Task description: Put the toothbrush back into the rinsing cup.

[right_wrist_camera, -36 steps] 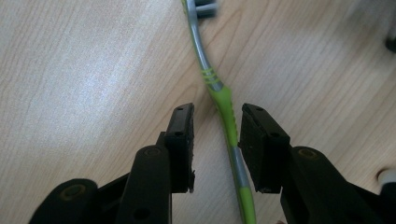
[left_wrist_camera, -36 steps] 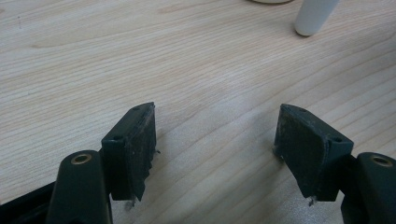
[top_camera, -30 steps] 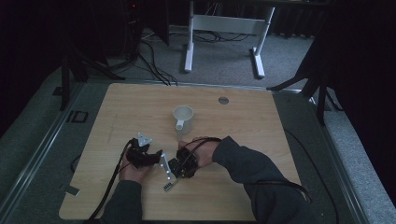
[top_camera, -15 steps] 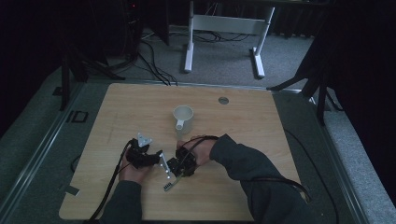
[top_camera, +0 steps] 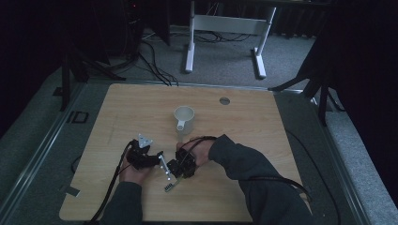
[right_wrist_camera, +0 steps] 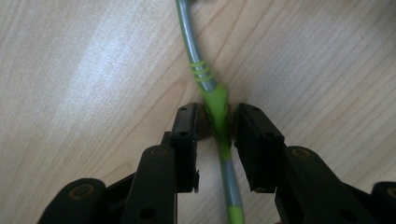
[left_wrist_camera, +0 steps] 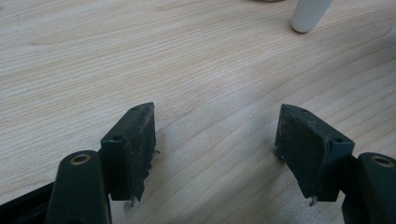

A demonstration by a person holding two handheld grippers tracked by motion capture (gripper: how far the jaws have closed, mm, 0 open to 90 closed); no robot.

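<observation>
A toothbrush (right_wrist_camera: 215,109) with a grey and green handle lies flat on the wooden table (top_camera: 263,140); in the high view the toothbrush (top_camera: 165,174) lies between the two hands. My right gripper (right_wrist_camera: 215,135) straddles its green grip. Its jaws have just been closing, and a thin dark gap still shows at each pad, so it is open around the handle. In the high view the right gripper (top_camera: 174,169) points left from a dark-sleeved arm. My left gripper (left_wrist_camera: 217,149) is open over bare wood with nothing between its pads; the left gripper (top_camera: 157,160) rests just left of the toothbrush.
A white mug (top_camera: 184,117) stands upright behind the hands near the table's middle; its handle (left_wrist_camera: 308,16) shows at the top of the left gripper view. A round grey grommet (top_camera: 225,101) sits near the far edge. White desk legs (top_camera: 190,42) stand on the floor beyond.
Both hands stay almost in place beside the toothbrush; the right hand has shifted only slightly. Mug and toothbrush have not moved.
</observation>
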